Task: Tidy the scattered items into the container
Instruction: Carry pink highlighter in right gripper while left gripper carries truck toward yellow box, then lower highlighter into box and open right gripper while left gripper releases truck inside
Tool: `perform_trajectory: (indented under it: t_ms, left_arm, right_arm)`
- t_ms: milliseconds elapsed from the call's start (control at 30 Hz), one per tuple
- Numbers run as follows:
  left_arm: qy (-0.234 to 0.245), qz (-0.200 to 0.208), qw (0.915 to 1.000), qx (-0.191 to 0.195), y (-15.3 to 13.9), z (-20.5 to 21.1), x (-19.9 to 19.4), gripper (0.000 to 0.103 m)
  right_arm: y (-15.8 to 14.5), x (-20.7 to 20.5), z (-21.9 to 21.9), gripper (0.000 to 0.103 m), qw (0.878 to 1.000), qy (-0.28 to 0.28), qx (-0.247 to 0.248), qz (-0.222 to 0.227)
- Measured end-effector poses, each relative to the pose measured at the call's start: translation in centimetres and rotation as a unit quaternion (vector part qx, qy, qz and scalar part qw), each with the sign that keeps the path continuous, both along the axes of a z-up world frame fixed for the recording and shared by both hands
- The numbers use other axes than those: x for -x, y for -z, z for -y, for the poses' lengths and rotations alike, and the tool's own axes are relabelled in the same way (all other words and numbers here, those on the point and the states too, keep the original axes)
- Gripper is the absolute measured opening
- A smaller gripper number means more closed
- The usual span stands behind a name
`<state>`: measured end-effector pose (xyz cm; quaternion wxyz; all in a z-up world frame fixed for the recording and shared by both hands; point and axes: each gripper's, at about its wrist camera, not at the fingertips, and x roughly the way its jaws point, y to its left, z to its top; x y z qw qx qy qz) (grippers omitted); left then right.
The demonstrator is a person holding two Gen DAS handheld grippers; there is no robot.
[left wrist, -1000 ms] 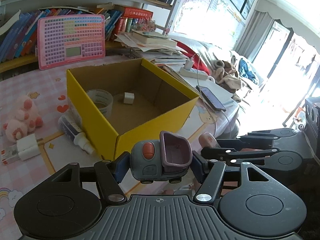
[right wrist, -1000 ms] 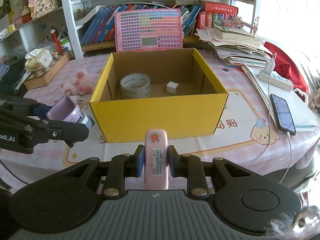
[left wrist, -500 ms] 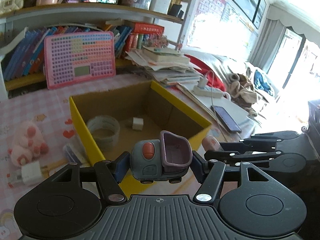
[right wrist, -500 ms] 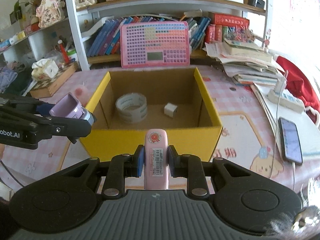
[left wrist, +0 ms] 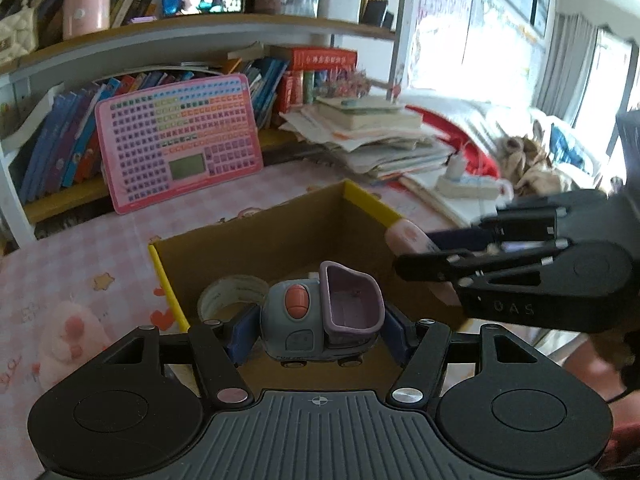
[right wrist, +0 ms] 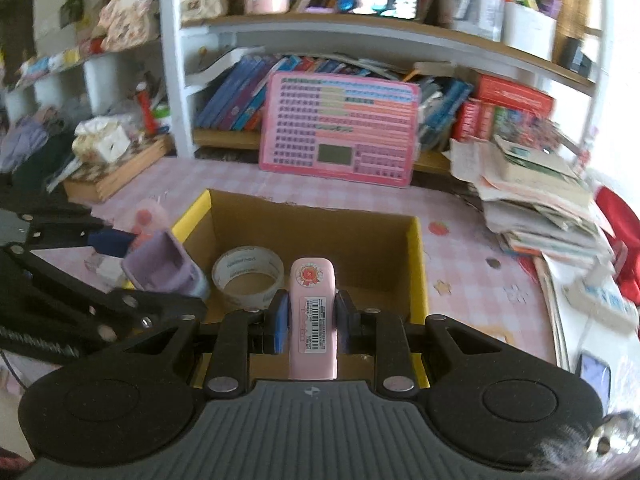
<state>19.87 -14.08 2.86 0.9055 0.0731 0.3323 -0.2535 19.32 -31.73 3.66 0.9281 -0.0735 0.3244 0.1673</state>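
desk: pink checked cloth, bookshelf behind.
box (right wrist: 416,276): open, tape roll (right wrist: 248,276) inside.
left gripper (left wrist: 316,328): clamped on toy truck (left wrist: 320,316) over near rim.
right gripper (right wrist: 310,320): pinching pink case (right wrist: 312,312) over near rim.
risk: grippers crowd, bump, drop outside.

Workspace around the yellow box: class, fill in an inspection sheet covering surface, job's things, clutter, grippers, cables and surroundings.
Surface: pink checked tablecloth.
Job's things: yellow box holding tape roll; toy truck; pink stapler-like item.
Clutter: pink plush, paper stack, pink keyboard toy.
Grippers: left gripper shut on toy truck; right gripper shut on pink item.
Cables: power strip; lead beside phone.
Surroundings: bookshelves.
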Motion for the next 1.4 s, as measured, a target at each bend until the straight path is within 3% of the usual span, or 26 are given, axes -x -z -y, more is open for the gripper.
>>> perform_trajectory:
  t_ms: [200,400,667,867,1100,1400]
  left_arm:
    - [0.001,-0.012,0.9987,-0.049,1.8,1.1,-2.0,0.064]
    - [0.026,-0.027,0.9939,-0.104,3.8,2.6,-3.0,0.064]
    - [0.027,-0.046,0.9916,-0.118,4.7,3.0,-4.0,0.064]
    - [0.023,-0.044,0.9908,-0.126,4.8,3.3,-4.0,0.064]
    - [0.011,-0.042,0.9911,-0.126,4.8,3.5,-4.0,0.065]
    - [-0.003,-0.023,0.9927,-0.118,3.8,3.2,-2.8,0.068]
  right_arm:
    - [2.4,-4.0,-1.0,0.023,0.998,-0.033,0.022,-0.045]
    - [5.1,-7.8,-2.1,0.023,0.990,-0.074,0.075,-0.094]
    - [6.7,-10.4,-3.6,0.023,0.975,-0.117,0.124,-0.142]
    - [6.9,-10.6,-3.7,0.023,0.970,-0.133,0.123,-0.162]
    - [6.8,-10.6,-3.6,0.023,0.971,-0.131,0.114,-0.165]
    - [6.1,-9.8,-3.2,0.034,0.978,-0.123,0.095,-0.142]
